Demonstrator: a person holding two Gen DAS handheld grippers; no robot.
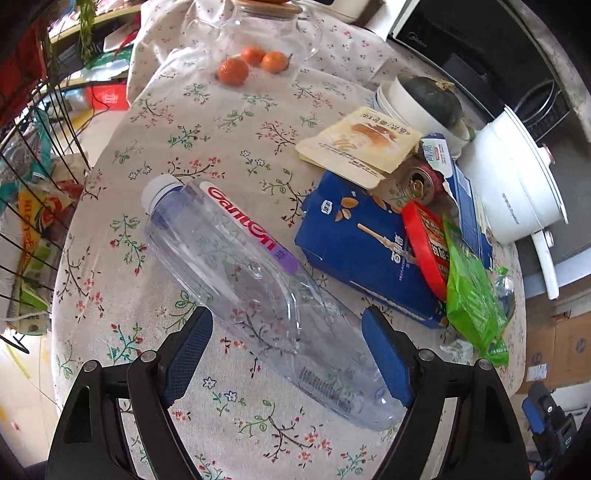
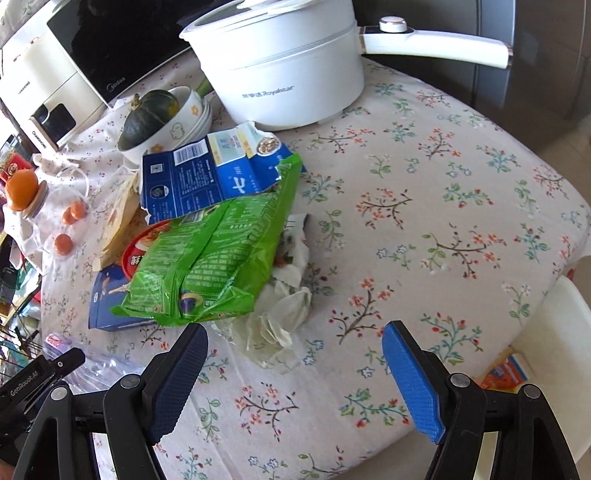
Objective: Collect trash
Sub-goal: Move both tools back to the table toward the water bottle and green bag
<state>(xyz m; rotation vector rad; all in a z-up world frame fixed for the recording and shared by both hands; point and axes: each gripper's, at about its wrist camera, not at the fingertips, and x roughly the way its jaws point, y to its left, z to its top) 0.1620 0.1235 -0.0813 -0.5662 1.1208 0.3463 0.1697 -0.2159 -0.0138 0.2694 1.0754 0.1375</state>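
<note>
A clear empty plastic bottle [image 1: 229,258] with a white cap lies on the floral tablecloth [image 1: 207,122]. My left gripper [image 1: 288,314] hangs open above it, the bottle's lower half between the fingers and the left pad well clear of it. To the right lies a trash pile: a blue box [image 1: 354,243], a beige pouch [image 1: 362,140], a red can [image 1: 421,182] and a green bag [image 1: 472,291]. In the right wrist view my right gripper [image 2: 295,330] stands open over crumpled clear wrappers [image 2: 284,317], just in front of the green bag [image 2: 210,266] and a torn blue carton [image 2: 207,177].
A white electric pot [image 2: 288,74] stands behind the pile, beside stacked bowls holding a dark squash [image 2: 147,114]. Three mandarins [image 1: 251,62] and a glass jar [image 1: 255,26] sit at the far side. A wire basket [image 1: 33,206] full of packaging stands off the table's left edge.
</note>
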